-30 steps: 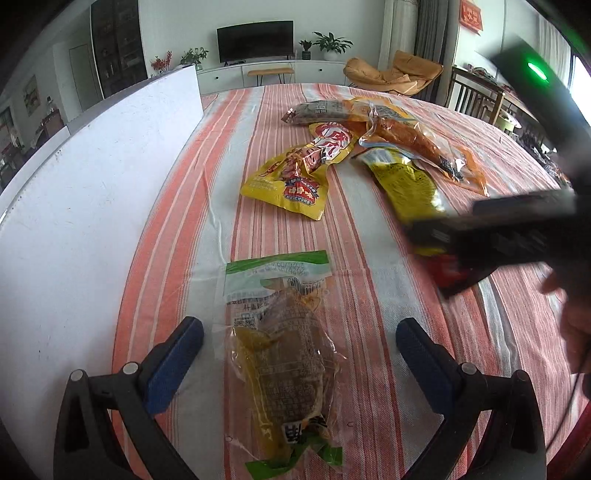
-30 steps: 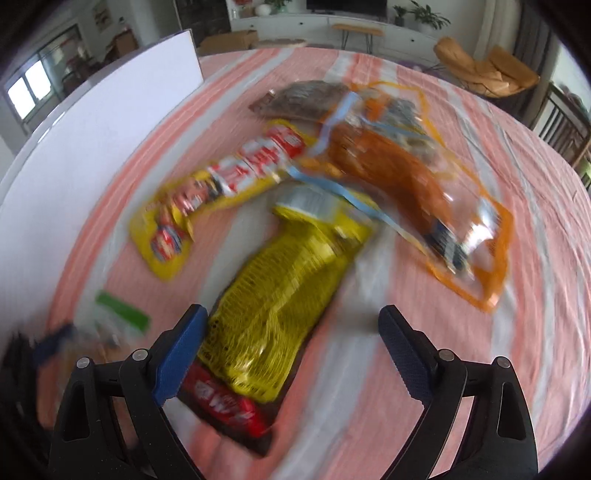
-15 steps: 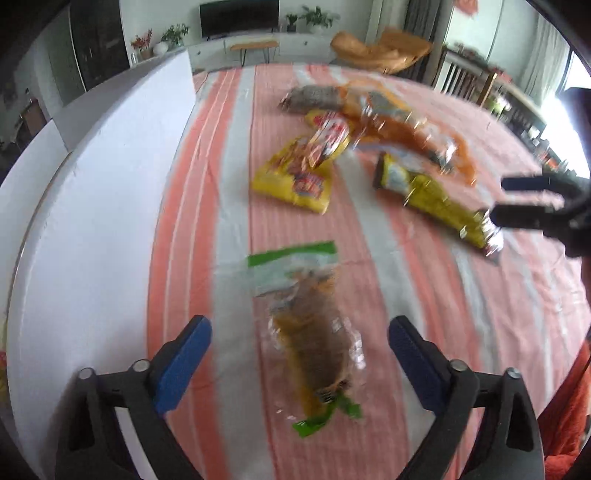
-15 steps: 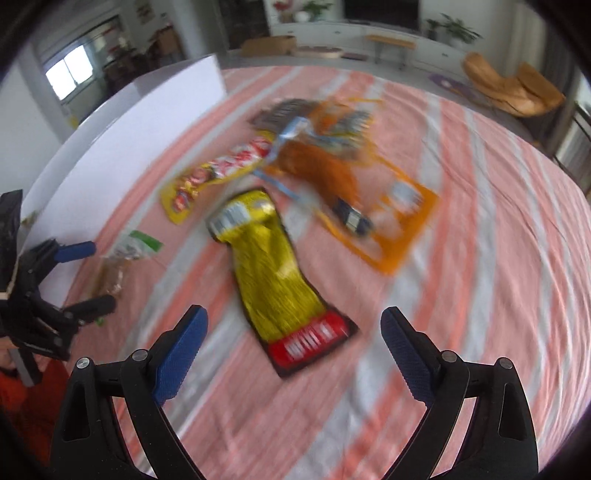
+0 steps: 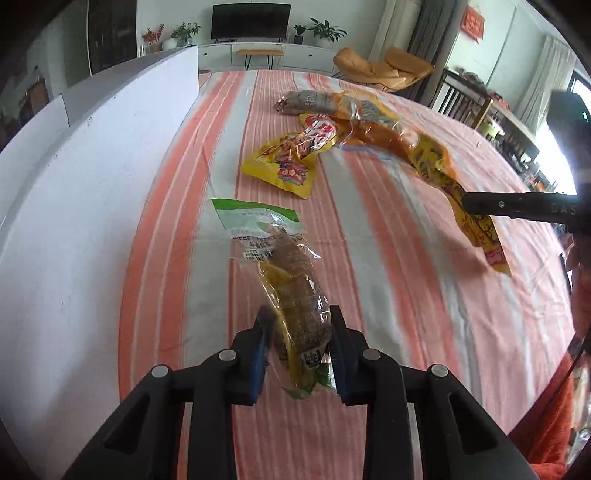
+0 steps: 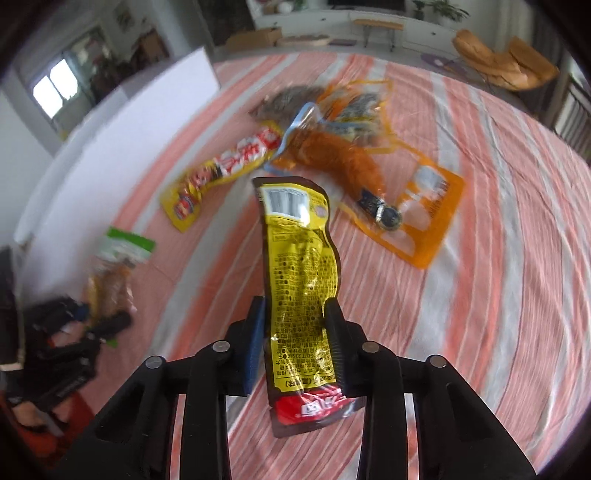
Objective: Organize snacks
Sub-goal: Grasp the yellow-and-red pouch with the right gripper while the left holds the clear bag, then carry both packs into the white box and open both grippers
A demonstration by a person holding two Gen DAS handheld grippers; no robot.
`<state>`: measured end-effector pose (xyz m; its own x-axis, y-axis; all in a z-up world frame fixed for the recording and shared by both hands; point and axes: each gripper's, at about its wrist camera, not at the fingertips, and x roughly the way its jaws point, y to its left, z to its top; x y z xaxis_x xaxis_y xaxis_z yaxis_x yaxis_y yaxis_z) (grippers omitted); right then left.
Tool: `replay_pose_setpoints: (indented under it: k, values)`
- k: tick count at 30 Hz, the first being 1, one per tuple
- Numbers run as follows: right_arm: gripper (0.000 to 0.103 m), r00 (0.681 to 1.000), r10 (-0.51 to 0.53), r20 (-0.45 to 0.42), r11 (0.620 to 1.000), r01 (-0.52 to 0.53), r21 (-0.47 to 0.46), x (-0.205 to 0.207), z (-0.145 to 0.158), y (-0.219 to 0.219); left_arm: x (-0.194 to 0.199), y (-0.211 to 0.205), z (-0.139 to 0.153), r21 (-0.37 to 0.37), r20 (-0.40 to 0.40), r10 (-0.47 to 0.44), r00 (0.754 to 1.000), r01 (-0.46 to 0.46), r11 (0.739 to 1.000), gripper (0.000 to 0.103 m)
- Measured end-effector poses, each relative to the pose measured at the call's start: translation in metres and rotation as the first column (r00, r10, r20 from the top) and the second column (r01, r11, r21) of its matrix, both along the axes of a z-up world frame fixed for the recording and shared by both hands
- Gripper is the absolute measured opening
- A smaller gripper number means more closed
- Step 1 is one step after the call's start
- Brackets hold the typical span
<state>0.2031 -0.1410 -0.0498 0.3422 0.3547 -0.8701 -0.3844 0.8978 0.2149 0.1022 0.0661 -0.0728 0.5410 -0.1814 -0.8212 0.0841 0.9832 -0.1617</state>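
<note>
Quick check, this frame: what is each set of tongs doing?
Left tongs: just closed on the green-topped clear snack pack.
Right tongs: just closed on the yellow snack packet.

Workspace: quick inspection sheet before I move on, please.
Surface: striped tablecloth, white board along its left edge.
Job's things: green-topped snack pack and yellow snack pouch, both gripped; yellow-red packet, orange pack and dark pack piled beyond.
Clutter: nothing seen.
Grippers: left gripper and right gripper have just closed, each on its pack.
Cables: nothing seen.
Surroundings: TV, armchair.
</note>
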Motion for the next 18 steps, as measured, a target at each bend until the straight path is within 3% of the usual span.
replay_pose_setpoints:
  k: [7,13,18]
  values:
    - [0.029,0.988,-0.118,-0.100,0.947,0.142,0.287,-0.006,0.010,-0.045,-0.009,0.007,0.033,-0.123,0.063,0.014,0.998,-0.006,0.992,0.029]
    - [0.029,0.972,-0.113,-0.206,0.814,0.209,0.542,-0.007,0.019,-0.053,-0.019,0.036,0.075,-0.231,0.120,0.070,0.990,-0.040,0.972,0.029]
    - [0.030,0.967,-0.038,-0.252,0.703,0.205,0.681,-0.003,0.042,-0.024,-0.032,0.094,0.114,-0.269,0.176,0.177,0.968,-0.125,0.955,0.029]
